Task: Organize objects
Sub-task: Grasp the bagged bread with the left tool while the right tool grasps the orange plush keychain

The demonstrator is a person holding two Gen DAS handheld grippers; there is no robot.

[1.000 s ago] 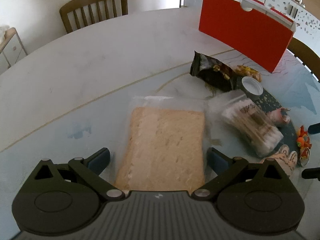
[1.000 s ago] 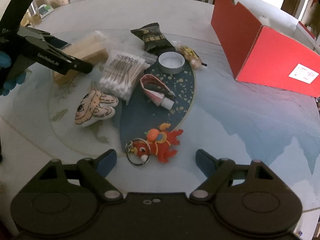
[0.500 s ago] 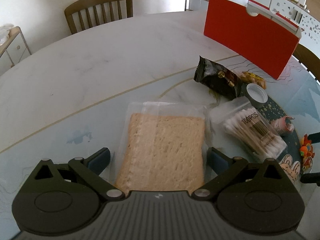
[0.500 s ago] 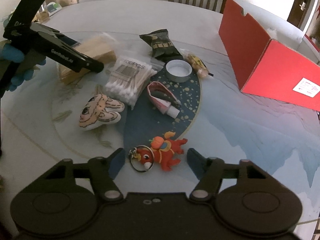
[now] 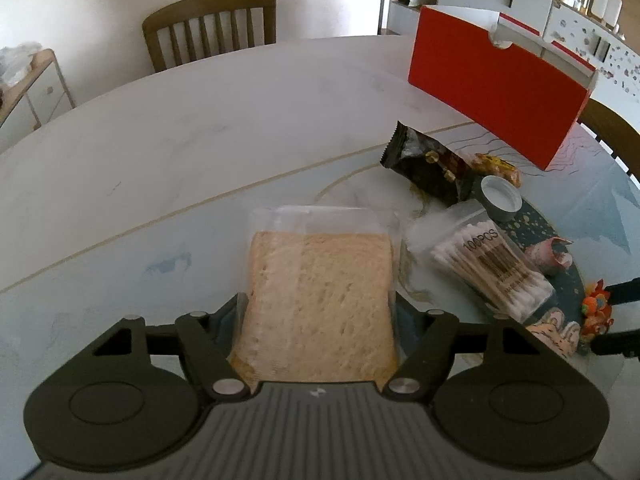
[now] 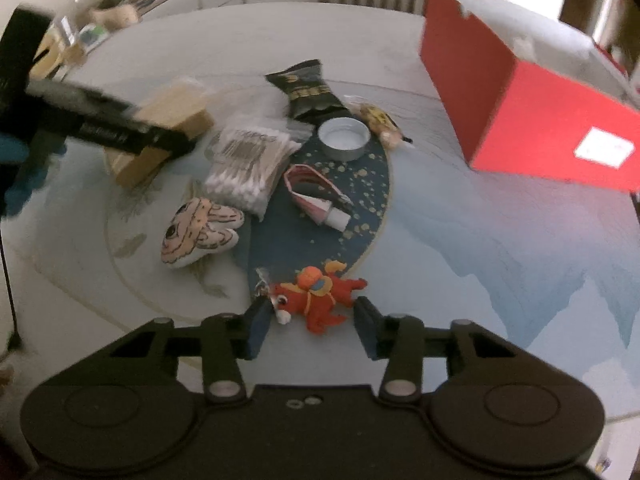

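- Between the left gripper (image 5: 318, 312) fingers, in the left wrist view, the bagged bread (image 5: 318, 300) is sitting with both pads pressing its sides; the jaws are closing on it at about the loaf's width, and it looks gripped but not yet lifted off the table (image 5: 160, 140).
- Ahead and to the right of those fingers, the cotton swabs (image 5: 488, 268), dark snack pack (image 5: 428, 164), grey lid (image 5: 500, 200) and pink tube (image 5: 550, 254) are lying loose, and the red box (image 5: 496, 112) is standing farther off, well apart from the bread.
- Just ahead of the right gripper (image 6: 308, 320), in the right wrist view, the red dragon keychain (image 6: 316, 296) is lying between the fingertips; the jaws are standing partly open, near its ends, and contact is hard to judge through the blur.
- Farther ahead and left, the plush toy (image 6: 200, 228), swabs, tube, lid and snack pack are waiting in a cluster, with the box ahead to the right.
- Judging by this, the organizing is only starting: nothing visible is lying in the box, two items are being picked, and the rest is left.
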